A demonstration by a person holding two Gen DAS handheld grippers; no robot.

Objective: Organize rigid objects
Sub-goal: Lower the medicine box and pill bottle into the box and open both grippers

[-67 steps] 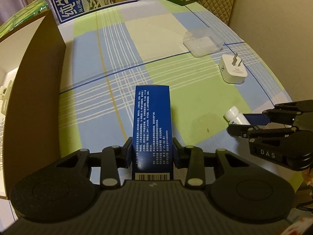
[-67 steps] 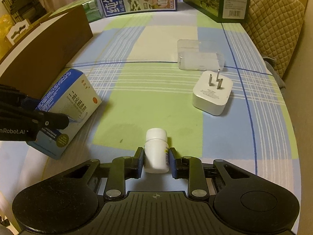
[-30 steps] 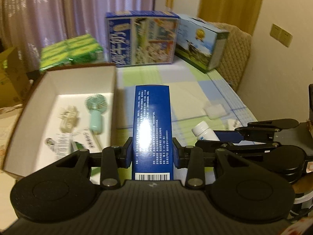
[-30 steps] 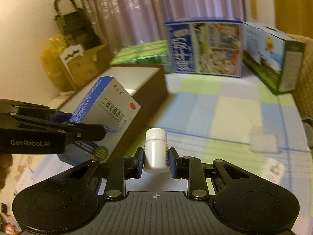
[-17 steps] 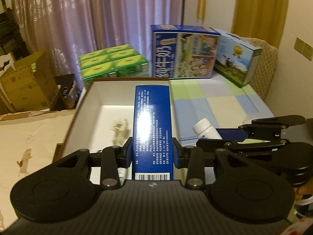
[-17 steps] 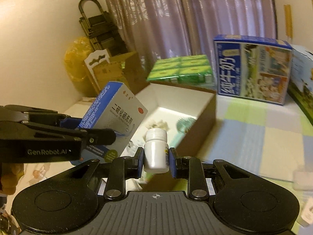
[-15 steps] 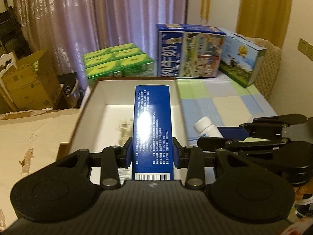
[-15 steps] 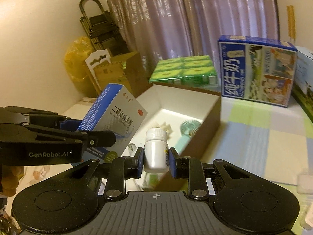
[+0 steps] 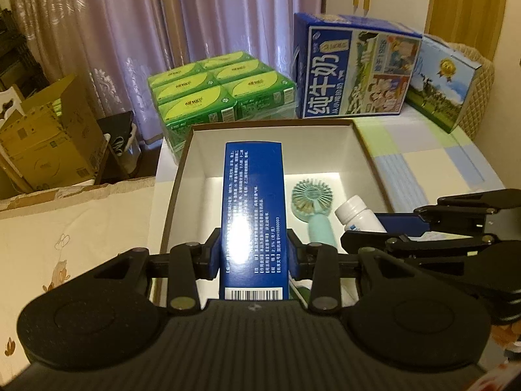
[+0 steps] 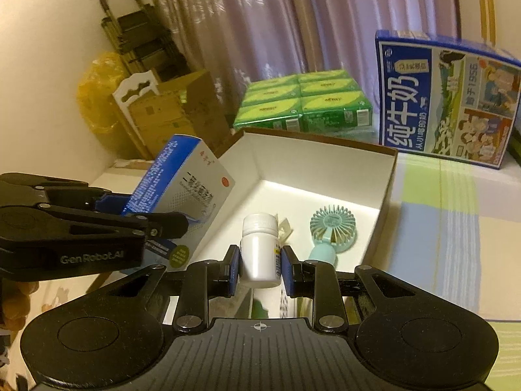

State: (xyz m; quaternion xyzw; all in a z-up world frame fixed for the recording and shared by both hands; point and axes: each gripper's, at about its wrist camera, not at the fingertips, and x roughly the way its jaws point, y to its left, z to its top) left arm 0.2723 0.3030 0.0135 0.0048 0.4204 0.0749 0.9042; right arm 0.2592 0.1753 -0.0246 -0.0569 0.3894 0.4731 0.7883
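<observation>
My left gripper is shut on a blue and white medicine box, held lengthwise above the open cardboard box with white inner walls. The same medicine box and left gripper show at the left of the right wrist view. My right gripper is shut on a small white pill bottle, upright over the near part of the cardboard box. That bottle also shows in the left wrist view, beside the right gripper. A mint hand fan lies inside the box.
Green tissue packs and a blue milk carton box stand behind the cardboard box, with another carton at the right. The checked tablecloth lies to the right. A brown carton and a yellow bag stand at the left.
Both grippers have carried their loads leftward from the tablecloth to above the cardboard box. The box interior and the fan now lie directly ahead. Neither grip has changed.
</observation>
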